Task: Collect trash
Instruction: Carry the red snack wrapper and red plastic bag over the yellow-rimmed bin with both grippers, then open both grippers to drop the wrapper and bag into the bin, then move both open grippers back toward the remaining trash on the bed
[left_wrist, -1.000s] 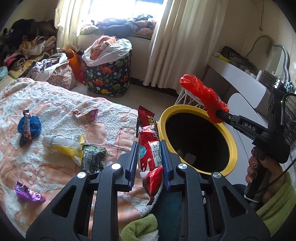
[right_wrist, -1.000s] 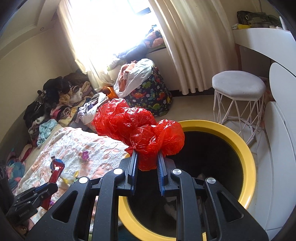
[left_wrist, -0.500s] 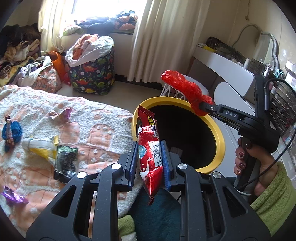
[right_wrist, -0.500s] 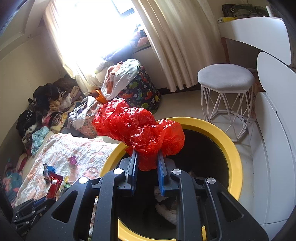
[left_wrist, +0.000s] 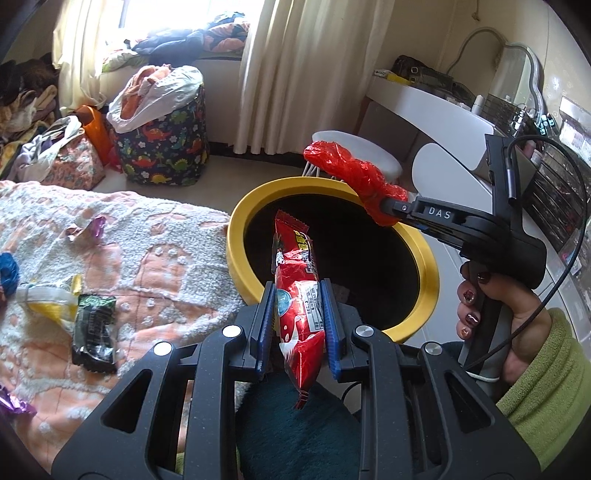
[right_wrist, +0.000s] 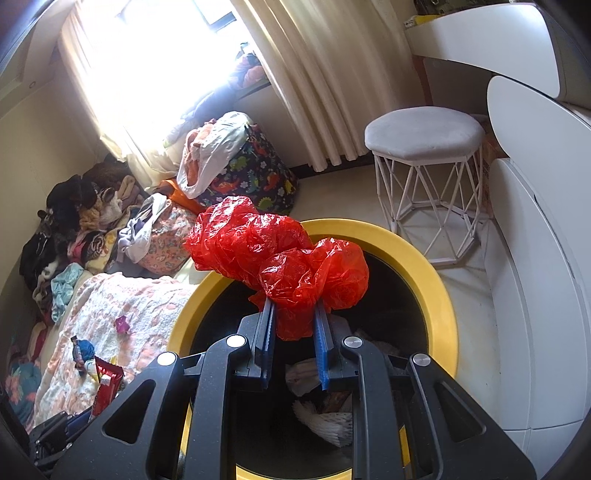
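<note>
Left wrist view: the left gripper (left_wrist: 298, 317) stands nearly closed, its blue pads clamped on a red snack wrapper (left_wrist: 299, 291) that rises upright between them, its upper end in front of the dark mouth of the yellow-rimmed bin (left_wrist: 430, 273). To the right, a hand (left_wrist: 491, 314) (green sleeve at the wrist) holds the right gripper (left_wrist: 388, 208), which pinches a crumpled red plastic bag (left_wrist: 351, 173) above the bin's far rim.

Right wrist view: the right gripper (right_wrist: 293, 332) is likewise nearly closed on the red plastic bag (right_wrist: 273, 251), which bulges above the pads over the bin opening; white paper waste (right_wrist: 325, 421) lies inside the bin (right_wrist: 439, 295).

On the pink blanket (left_wrist: 155, 266) remain a black wrapper (left_wrist: 92, 332), a yellow-and-white wrapper (left_wrist: 48, 299) and a purple foil (left_wrist: 88, 229).
</note>
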